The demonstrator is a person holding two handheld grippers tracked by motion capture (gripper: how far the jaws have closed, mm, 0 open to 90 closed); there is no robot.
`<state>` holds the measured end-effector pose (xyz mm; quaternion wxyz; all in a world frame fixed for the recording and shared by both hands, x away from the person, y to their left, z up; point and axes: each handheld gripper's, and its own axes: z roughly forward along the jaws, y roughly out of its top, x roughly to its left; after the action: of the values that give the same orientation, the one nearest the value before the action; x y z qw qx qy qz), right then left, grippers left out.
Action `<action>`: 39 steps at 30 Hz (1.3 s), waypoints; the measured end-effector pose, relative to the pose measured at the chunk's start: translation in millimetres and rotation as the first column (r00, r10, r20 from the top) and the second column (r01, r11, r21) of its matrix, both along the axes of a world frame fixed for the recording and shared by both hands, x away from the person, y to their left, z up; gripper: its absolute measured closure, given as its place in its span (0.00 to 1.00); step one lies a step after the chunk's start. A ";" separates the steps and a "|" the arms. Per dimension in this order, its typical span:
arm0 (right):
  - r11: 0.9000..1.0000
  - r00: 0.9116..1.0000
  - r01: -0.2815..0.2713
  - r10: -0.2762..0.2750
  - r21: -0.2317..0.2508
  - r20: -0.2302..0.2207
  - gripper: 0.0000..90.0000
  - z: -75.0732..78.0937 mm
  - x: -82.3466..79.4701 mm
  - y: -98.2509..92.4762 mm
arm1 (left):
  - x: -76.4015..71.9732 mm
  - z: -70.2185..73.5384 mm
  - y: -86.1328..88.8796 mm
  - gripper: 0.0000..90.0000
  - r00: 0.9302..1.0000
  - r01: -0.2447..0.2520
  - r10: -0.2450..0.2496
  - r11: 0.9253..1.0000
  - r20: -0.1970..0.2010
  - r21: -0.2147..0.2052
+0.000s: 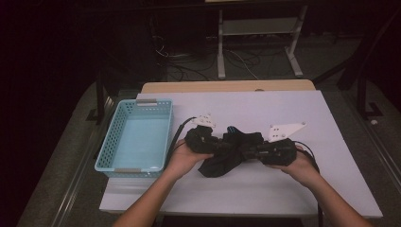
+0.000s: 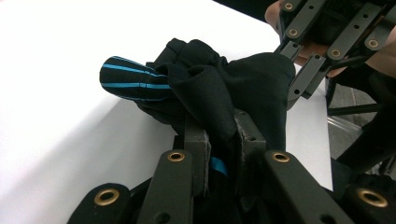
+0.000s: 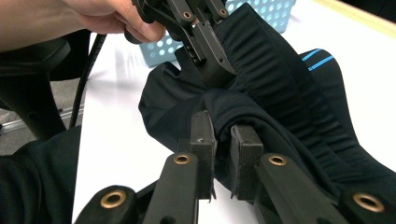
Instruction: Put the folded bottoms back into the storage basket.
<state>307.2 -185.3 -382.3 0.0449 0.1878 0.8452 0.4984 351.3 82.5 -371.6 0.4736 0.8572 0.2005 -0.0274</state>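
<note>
A black garment (image 1: 231, 150) with thin blue stripes hangs bunched between my two grippers, just above the white table (image 1: 265, 189). My left gripper (image 1: 218, 145) is shut on a fold of the black garment (image 2: 219, 100); the striped blue part (image 2: 133, 79) sticks out to the left in the left gripper view. My right gripper (image 1: 253, 151) is shut on the ribbed edge of the garment (image 3: 280, 107). The two grippers face each other closely, the left gripper (image 3: 210, 51) showing at the top of the right gripper view and the right gripper (image 2: 299, 70) at the upper right of the left gripper view.
A light blue plastic basket (image 1: 116, 137) stands at the table's left side, with nothing in it. A wooden board edge (image 1: 227, 86) lies behind the table. Cables (image 1: 175, 137) trail from the grippers. Metal frames and wires stand on the dark floor beyond.
</note>
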 end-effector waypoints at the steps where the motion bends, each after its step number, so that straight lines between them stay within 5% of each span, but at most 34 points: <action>1: 1.000 1.000 0.002 -0.002 0.005 0.005 0.90 1.7 1.7 -0.3 | 2.0 2.5 0.1 0.88 1.000 -0.004 0.004 1.000 0.003 -0.004; 10: 0.999 0.999 0.020 -0.021 0.039 0.029 0.90 17.8 16.2 1.6 | 17.8 26.6 8.9 0.88 0.998 -0.008 0.007 1.000 0.055 0.005; 29: 0.998 1.000 -0.010 0.009 0.061 0.028 0.90 38.1 42.1 40.9 | 33.2 42.9 57.0 0.88 0.997 -0.066 0.068 0.997 0.047 -0.037; 39: 0.998 0.999 -0.032 0.029 0.062 0.041 0.90 52.7 52.0 60.0 | 37.7 53.7 87.7 0.88 0.990 -0.124 0.127 0.990 0.053 -0.071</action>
<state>359.1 -125.3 -329.7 0.0483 0.1662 0.8308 0.5290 389.1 170.2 -317.9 0.5088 0.8267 0.2394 0.0201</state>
